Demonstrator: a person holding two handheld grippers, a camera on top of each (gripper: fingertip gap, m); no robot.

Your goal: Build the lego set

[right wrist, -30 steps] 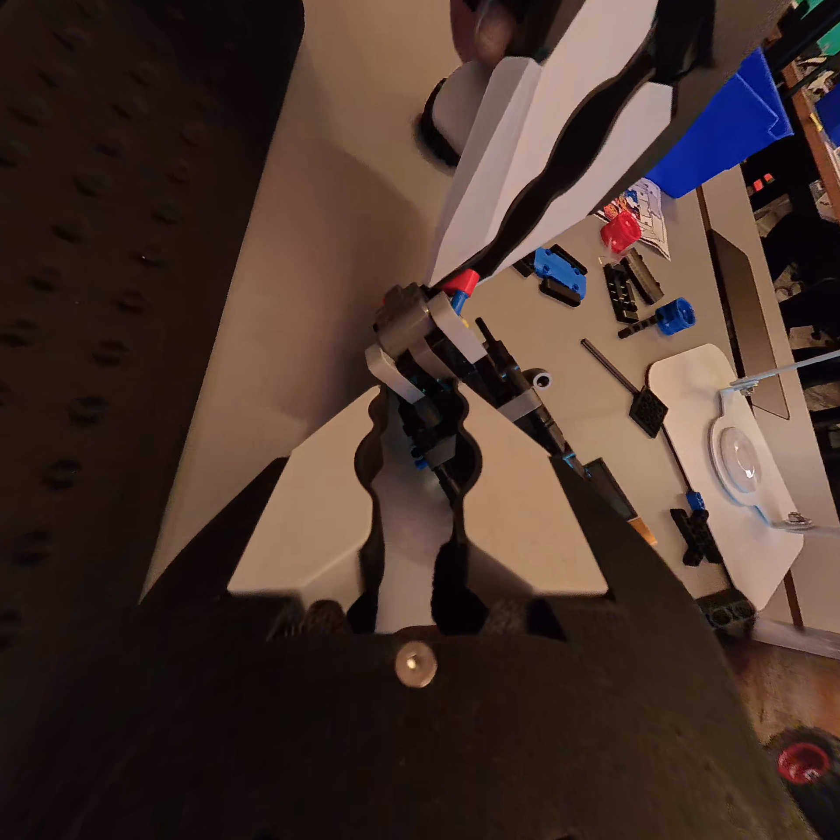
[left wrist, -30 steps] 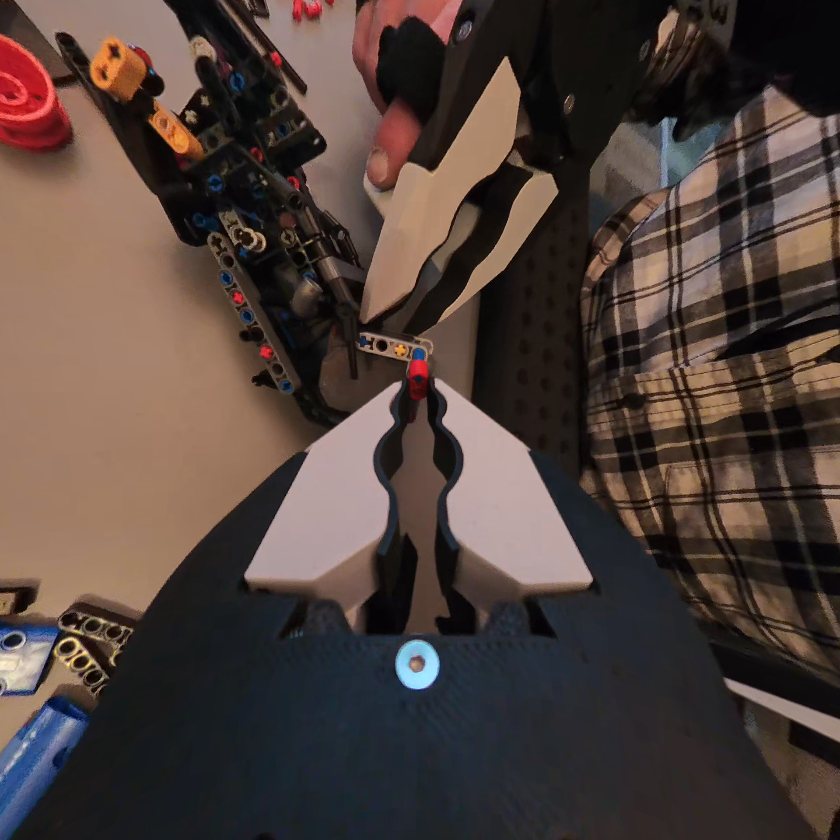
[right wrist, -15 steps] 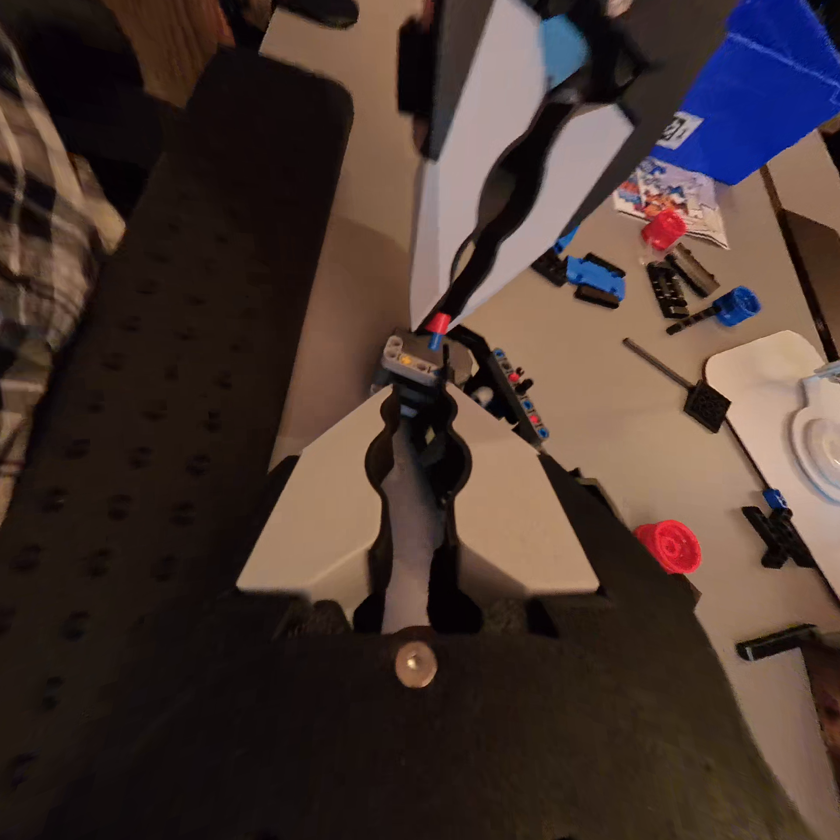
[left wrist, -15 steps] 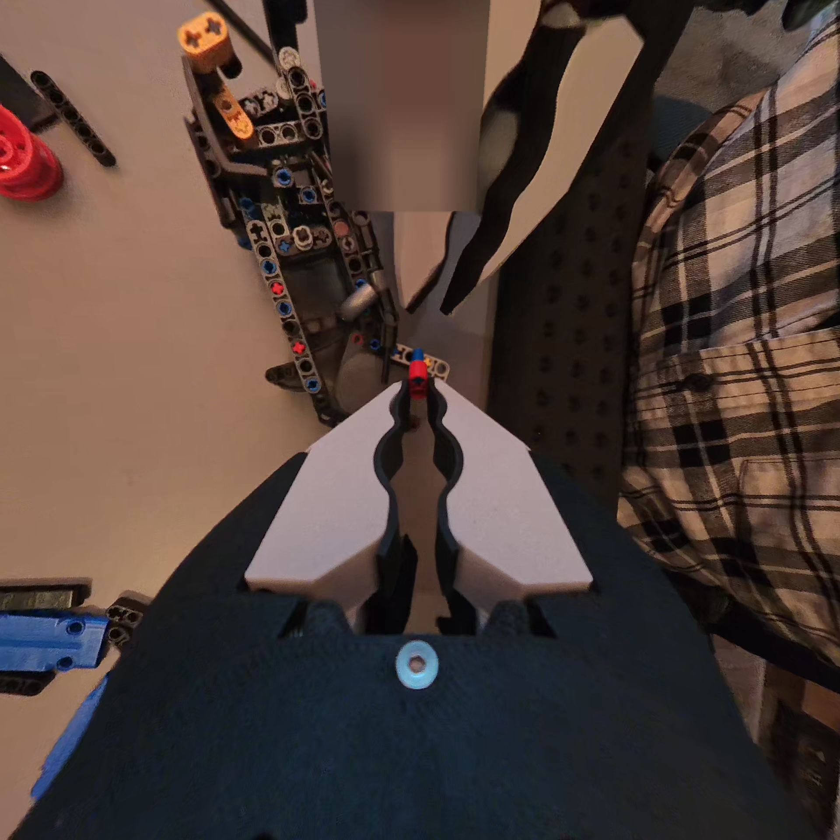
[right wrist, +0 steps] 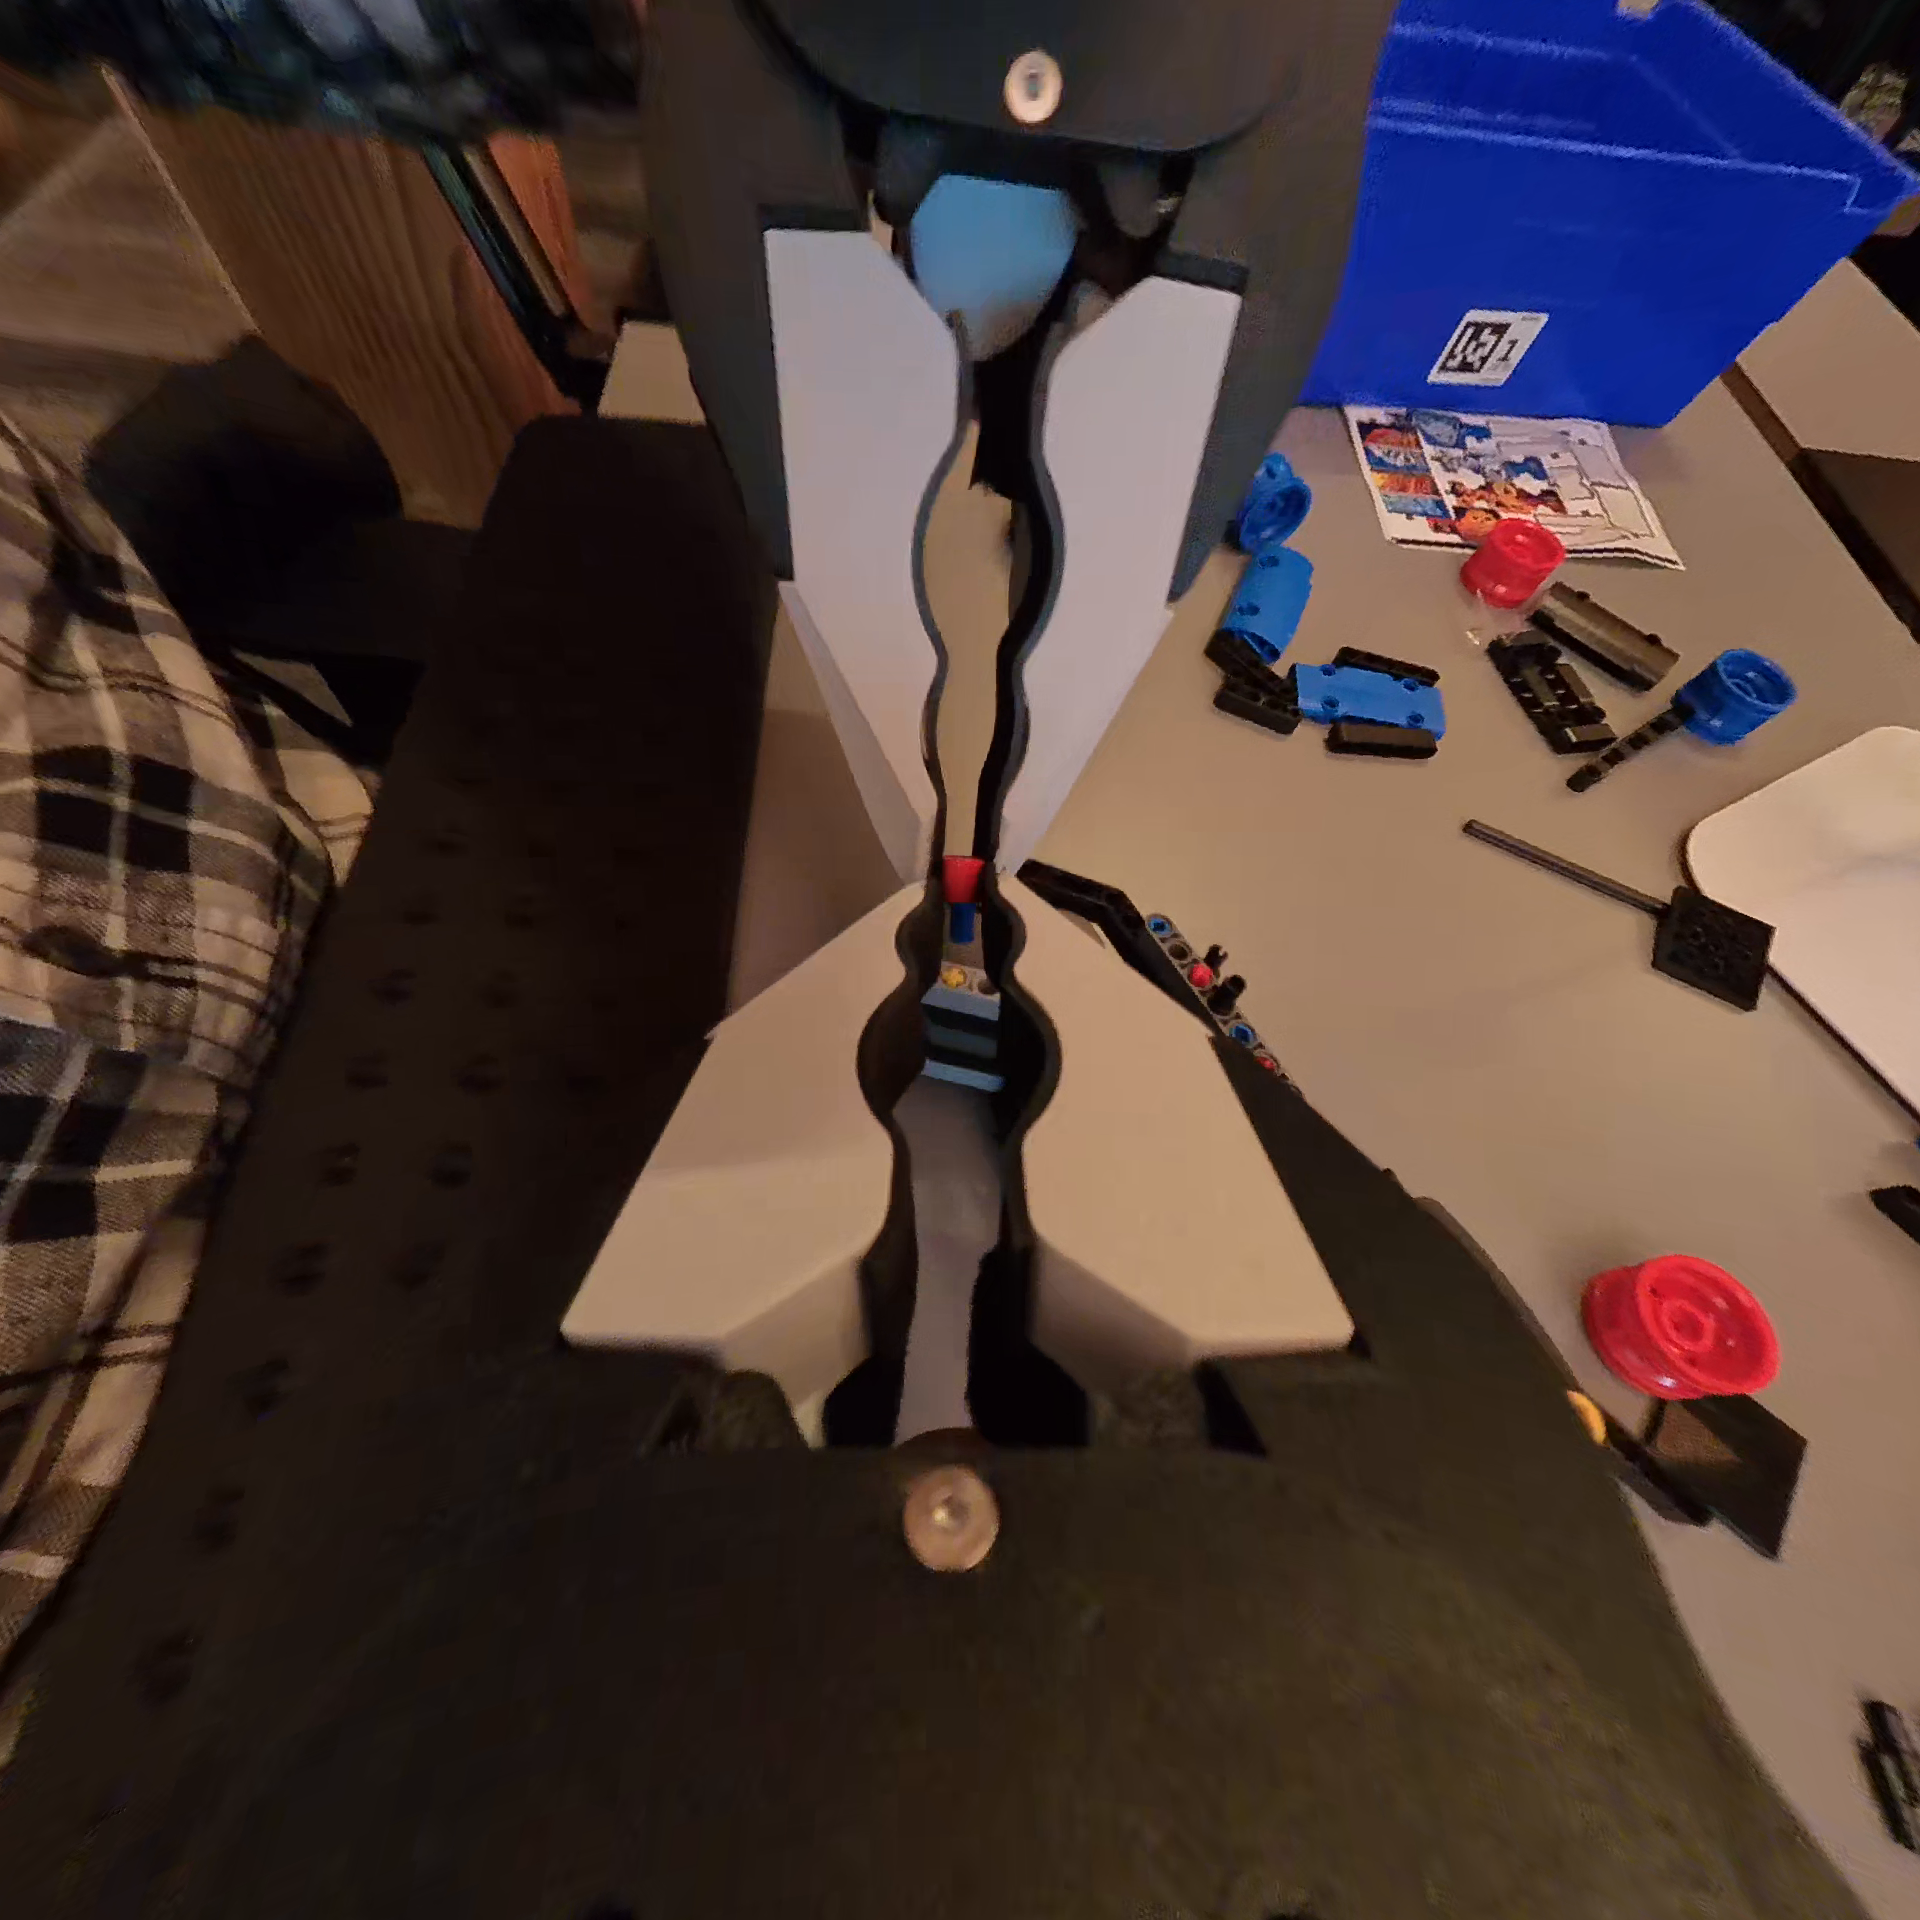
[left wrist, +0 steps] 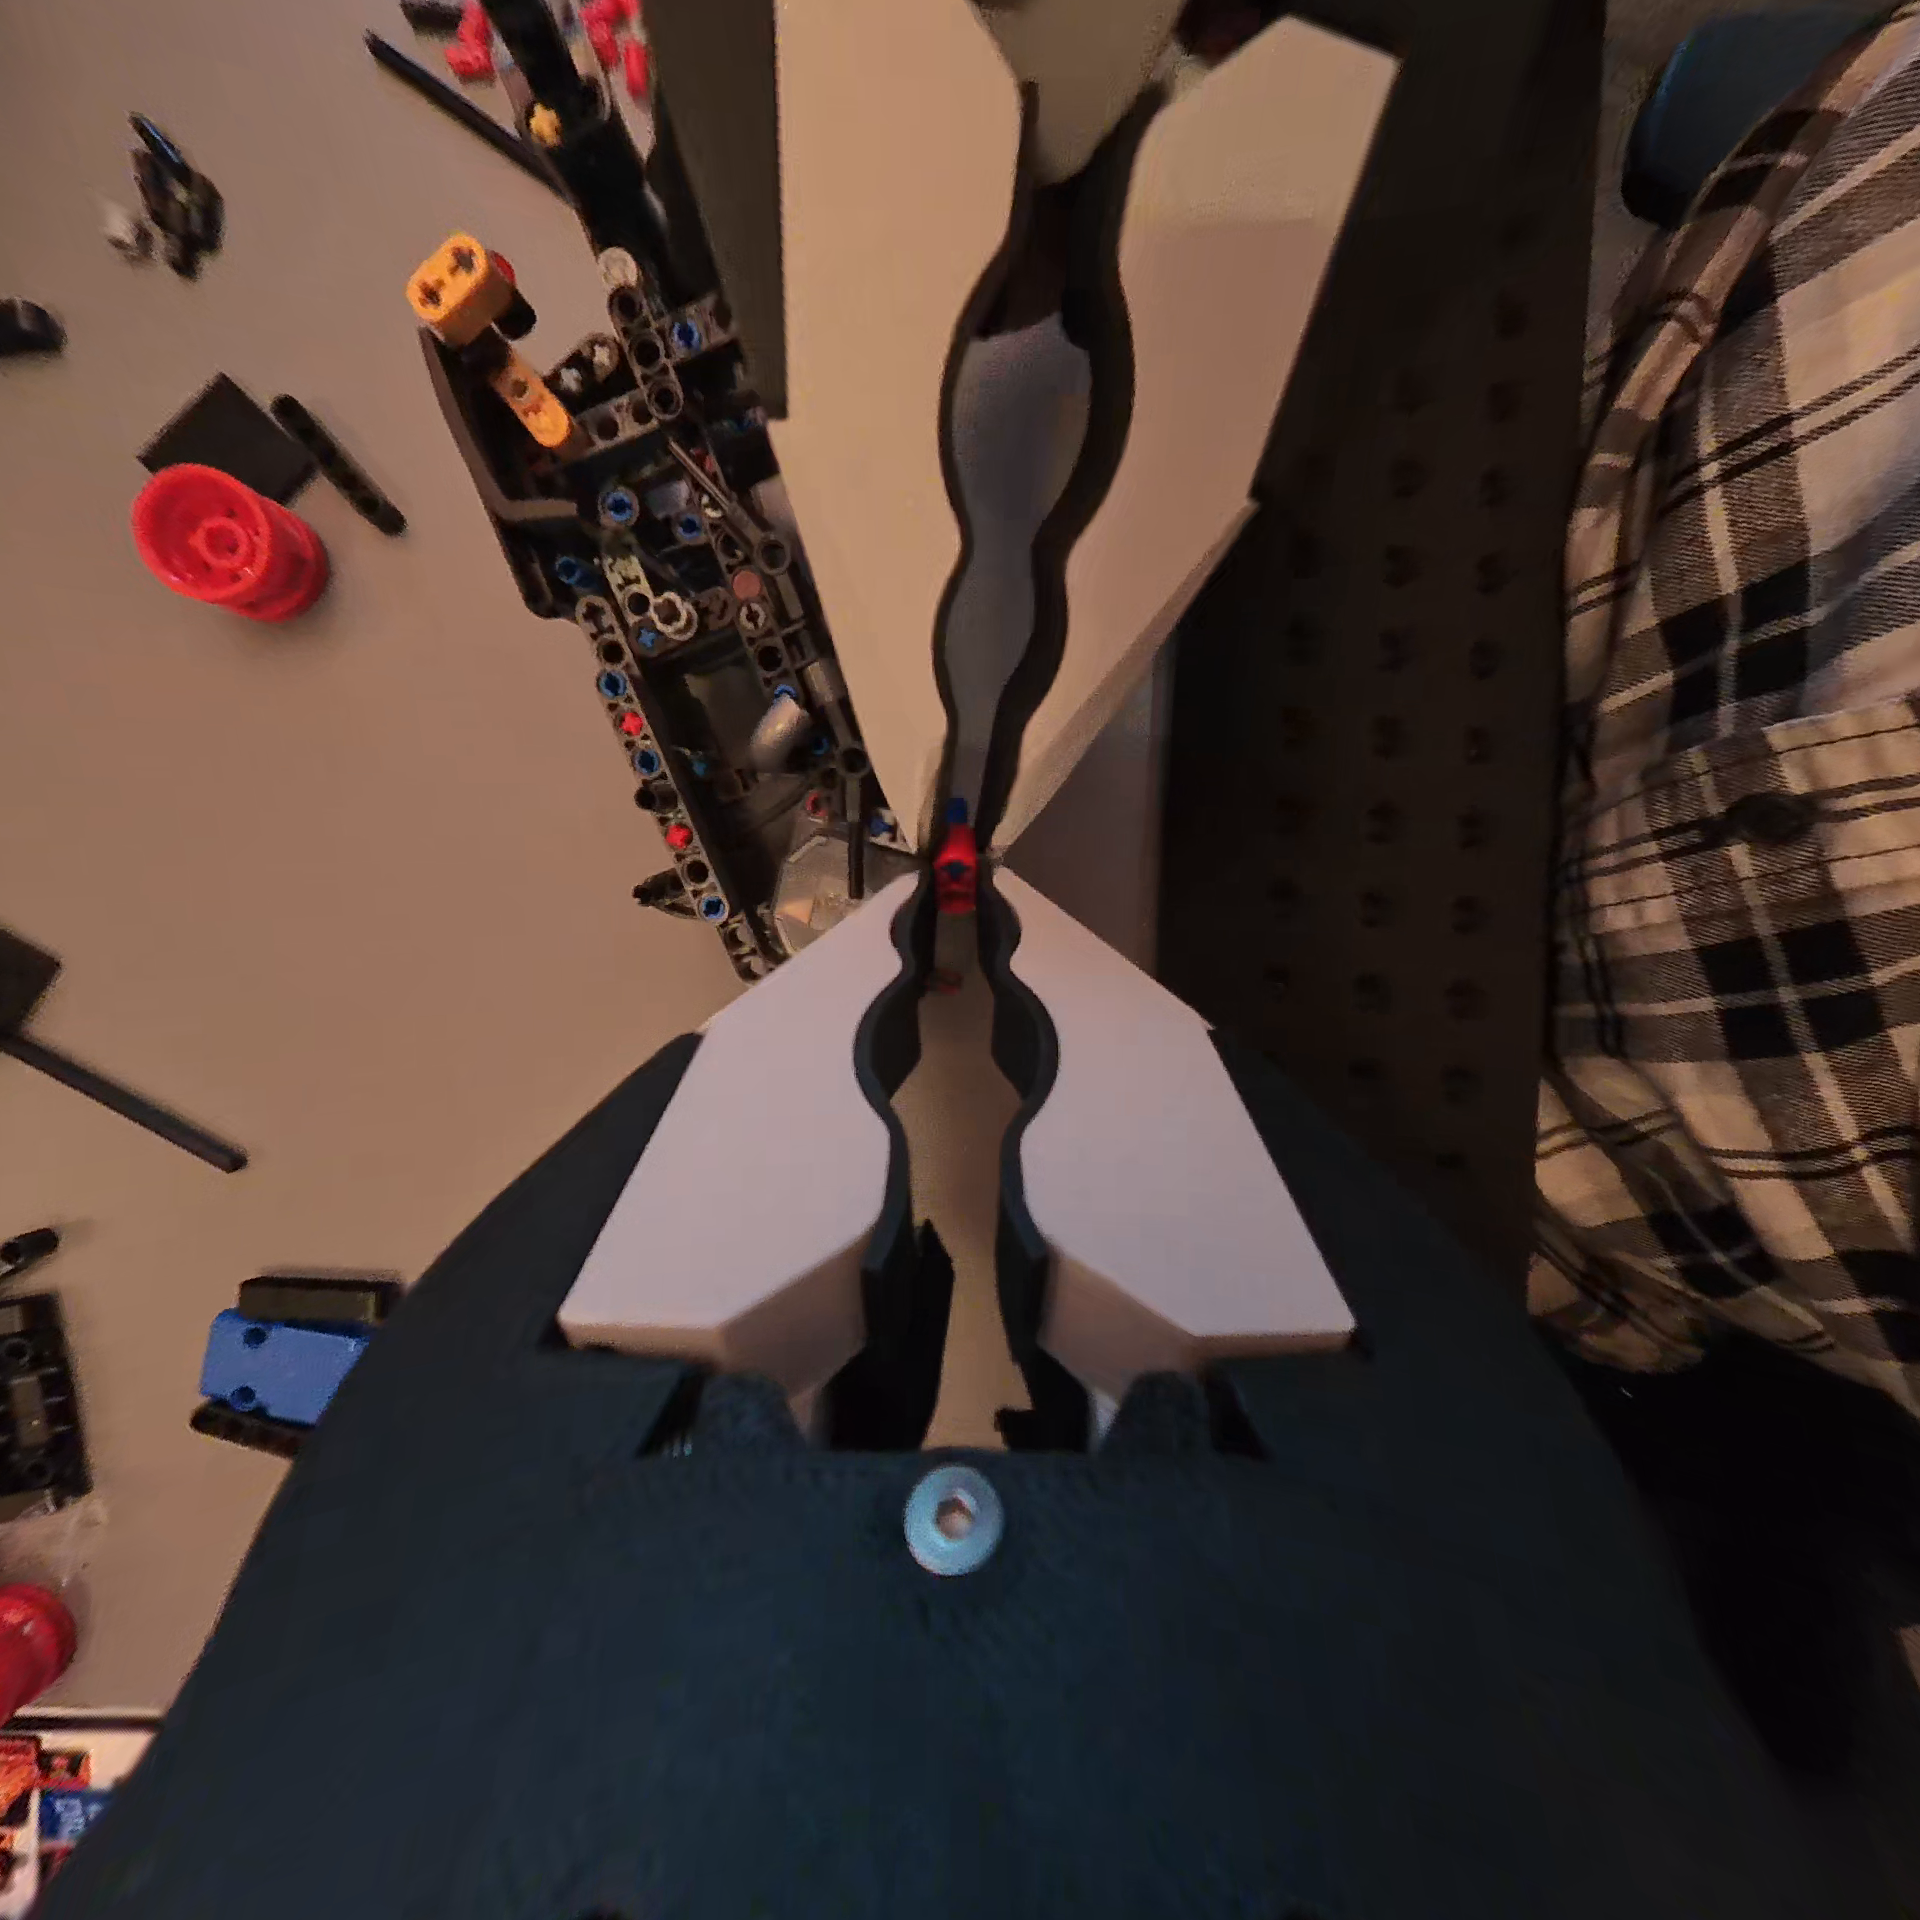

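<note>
My left gripper (left wrist: pixel 954 899) is shut on a small red pin (left wrist: pixel 954 881) at its fingertips. My right gripper (right wrist: pixel 961 935) is shut on the grey end block (right wrist: pixel 961 1029) of the black Lego chassis (left wrist: pixel 675 623), which stretches away to the left in the left wrist view and to the right in the right wrist view (right wrist: pixel 1195 966). The two grippers meet tip to tip. The red pin (right wrist: pixel 961 876) sits against a blue pin (right wrist: pixel 961 920) that sticks out of the grey block. The right gripper also shows in the left wrist view (left wrist: pixel 961 826), and the left gripper in the right wrist view (right wrist: pixel 961 857).
On the table lie red wheels (left wrist: pixel 223 540) (right wrist: pixel 1678 1340), blue and black loose parts (right wrist: pixel 1361 696), a black axle with a plate (right wrist: pixel 1704 940), a leaflet (right wrist: pixel 1507 488), a blue bin (right wrist: pixel 1579 187) and a white tray (right wrist: pixel 1829 883). A person in a plaid shirt (left wrist: pixel 1745 727) sits behind a black perforated pad (left wrist: pixel 1403 727). My left and right fingertips are right by each other.
Both grippers have swung round to face each other head on. The chassis has turned with the right gripper, and the red pin now lines up with the blue pin on its end.
</note>
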